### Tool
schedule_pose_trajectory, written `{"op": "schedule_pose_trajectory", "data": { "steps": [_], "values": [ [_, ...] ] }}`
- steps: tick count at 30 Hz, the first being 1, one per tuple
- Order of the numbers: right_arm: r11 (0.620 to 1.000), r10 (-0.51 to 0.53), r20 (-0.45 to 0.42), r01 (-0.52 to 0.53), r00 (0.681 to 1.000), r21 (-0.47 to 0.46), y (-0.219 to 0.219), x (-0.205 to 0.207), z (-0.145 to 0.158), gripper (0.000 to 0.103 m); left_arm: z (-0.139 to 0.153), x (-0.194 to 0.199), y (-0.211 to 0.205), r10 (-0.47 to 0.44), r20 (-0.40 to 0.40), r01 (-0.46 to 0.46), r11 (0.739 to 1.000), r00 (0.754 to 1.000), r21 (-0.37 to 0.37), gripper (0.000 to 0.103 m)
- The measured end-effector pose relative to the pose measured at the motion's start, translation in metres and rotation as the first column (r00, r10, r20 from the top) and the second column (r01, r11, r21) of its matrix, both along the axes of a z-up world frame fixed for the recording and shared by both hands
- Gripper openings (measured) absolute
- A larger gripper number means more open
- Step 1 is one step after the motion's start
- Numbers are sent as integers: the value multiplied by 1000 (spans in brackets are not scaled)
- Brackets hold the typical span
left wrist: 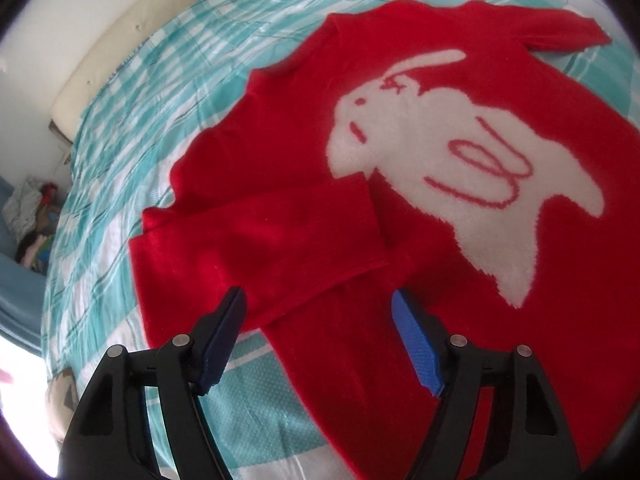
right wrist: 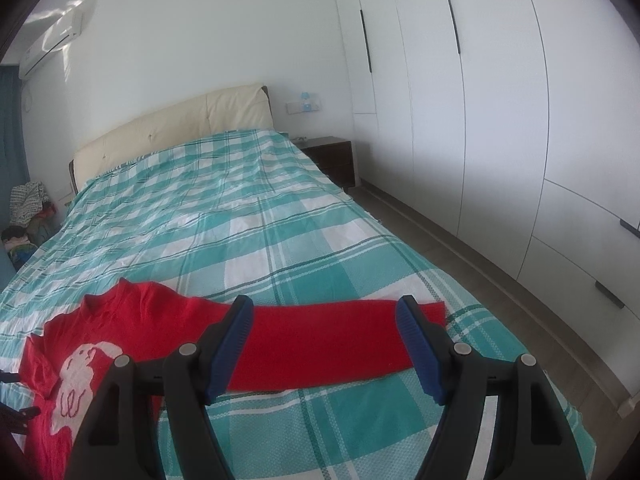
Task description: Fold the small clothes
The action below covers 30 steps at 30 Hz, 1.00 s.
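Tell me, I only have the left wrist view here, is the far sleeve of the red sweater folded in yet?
Observer: No. In the right wrist view the right sleeve lies stretched straight out across the checked bedspread.
Operator: Where is the right gripper?
Observer: The right gripper is open, its jaws apart on either side of that sleeve's length, holding nothing.
Operator: How close is the cuff to the bed edge?
Observer: The cuff is still on the bedspread, short of the edge beside the wood floor.
Operator: Anything beyond that side?
Observer: White wardrobes and a dark nightstand by the headboard.
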State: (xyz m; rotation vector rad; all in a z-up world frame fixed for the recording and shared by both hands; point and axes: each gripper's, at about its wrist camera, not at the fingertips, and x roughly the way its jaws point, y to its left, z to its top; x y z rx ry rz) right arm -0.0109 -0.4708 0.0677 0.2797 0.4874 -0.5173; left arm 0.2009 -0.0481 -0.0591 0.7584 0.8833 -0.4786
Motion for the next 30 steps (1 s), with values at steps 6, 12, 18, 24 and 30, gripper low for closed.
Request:
{"op": "schedule_pose_trajectory", "data": {
  "steps": [6, 12, 18, 24, 30],
  "values": [
    [999, 13, -23, -12, 1000, 44, -3, 4, -8, 73, -2, 17, -7, -20, -10, 20, 997, 1000, -70, 62],
    [999, 28, -39, -27, 999, 39, 1, 9, -11, 73, 19, 28, 19, 80, -87, -103, 947, 993, -305, 10],
    [998, 39, -32, -37, 999, 44, 3, 7, -9, 73, 99, 32, 175, 518, -116, -462, 612, 847, -642, 9],
    [997, 61, -32, -59, 998, 49, 8, 10, -9, 73, 115, 19, 311, 822, -157, -668, 317, 548, -674, 9],
    [997, 80, -52, -79, 995, 19, 18, 14, -12, 73, 67, 2, 357, 891, -258, -786, 158, 375, -597, 9]
  ]
}}
